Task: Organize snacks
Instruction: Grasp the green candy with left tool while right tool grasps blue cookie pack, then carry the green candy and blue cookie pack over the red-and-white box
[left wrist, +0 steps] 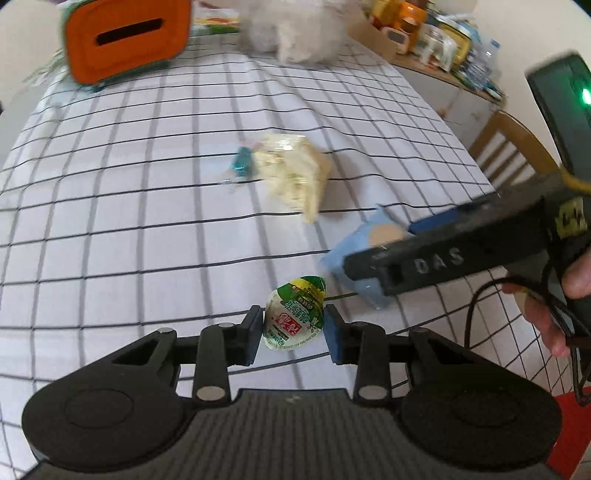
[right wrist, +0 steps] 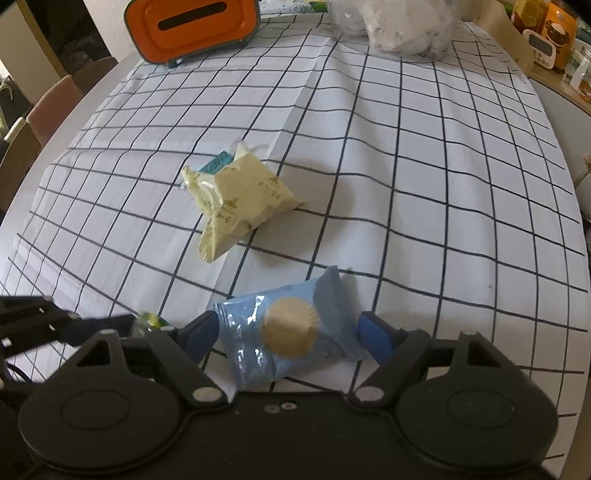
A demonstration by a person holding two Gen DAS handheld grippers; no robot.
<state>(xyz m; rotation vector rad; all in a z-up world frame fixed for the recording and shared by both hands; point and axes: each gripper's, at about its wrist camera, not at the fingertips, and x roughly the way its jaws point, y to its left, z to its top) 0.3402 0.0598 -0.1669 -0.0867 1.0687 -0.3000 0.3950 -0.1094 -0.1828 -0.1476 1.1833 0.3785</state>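
My left gripper (left wrist: 293, 332) is shut on a small jelly cup (left wrist: 295, 314) with a green and white lid, its blue pads against both sides of the cup. My right gripper (right wrist: 290, 332) stands open over a light blue cake packet (right wrist: 255, 314) that lies on the checked tablecloth (right wrist: 424, 184) between its blue fingers (right wrist: 373, 336). In the left wrist view the blue packet (left wrist: 340, 258) lies to the right of the cup, under the right gripper. A pale yellow pouch (right wrist: 240, 199) lies further back, with a small teal packet (right wrist: 218, 162) at its far side.
An orange tissue box (right wrist: 192, 26) with a slot stands at the far left of the table. A clear bag of white things (right wrist: 399, 26) sits at the far edge. A shelf of jars and packets (left wrist: 436, 40) and a wooden chair (left wrist: 517, 147) are to the right.
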